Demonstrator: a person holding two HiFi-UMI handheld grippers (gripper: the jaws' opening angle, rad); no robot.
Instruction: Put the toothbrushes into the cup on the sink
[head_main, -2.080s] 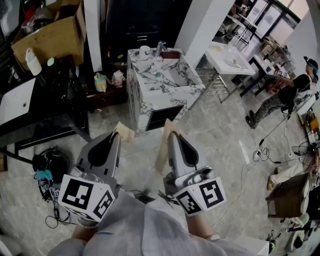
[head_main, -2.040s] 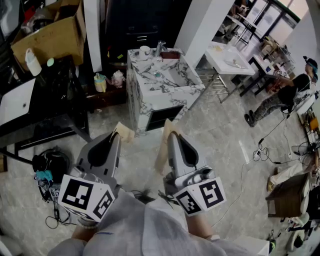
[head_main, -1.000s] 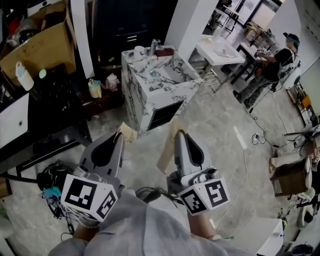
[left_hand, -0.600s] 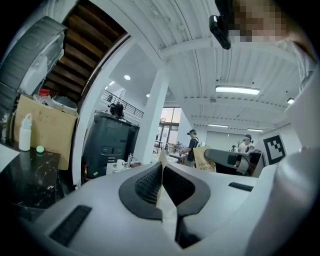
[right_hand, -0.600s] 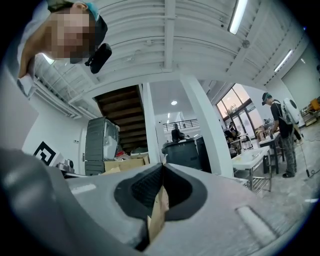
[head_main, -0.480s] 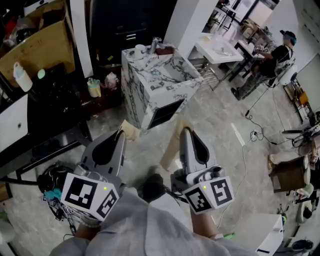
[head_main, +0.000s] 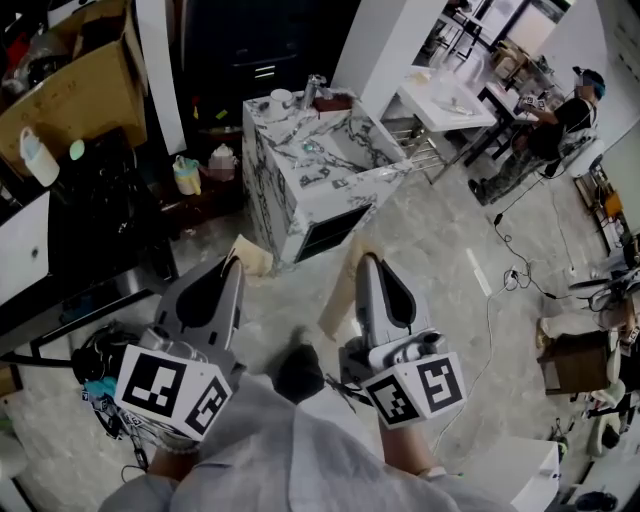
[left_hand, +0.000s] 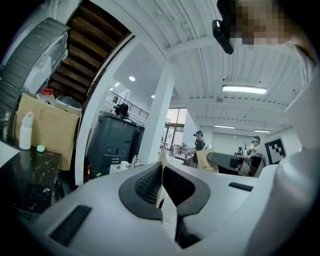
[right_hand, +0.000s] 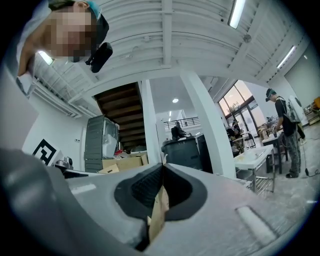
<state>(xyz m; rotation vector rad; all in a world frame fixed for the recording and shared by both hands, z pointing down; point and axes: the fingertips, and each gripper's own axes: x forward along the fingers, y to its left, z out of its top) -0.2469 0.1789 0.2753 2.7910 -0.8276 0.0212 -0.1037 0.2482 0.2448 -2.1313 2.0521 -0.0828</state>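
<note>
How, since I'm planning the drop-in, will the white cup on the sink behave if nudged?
The cup looks small and squat: probably light, unlikely to tip. On the marble sink top it may slide. Near the back corner, a shove could drop it.

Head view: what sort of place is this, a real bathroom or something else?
Probably a workshop or test hall, not a bathroom. The marble-patterned sink unit stands alone on an open floor, loose cables trail across it, and a person works at white tables beyond.
</note>
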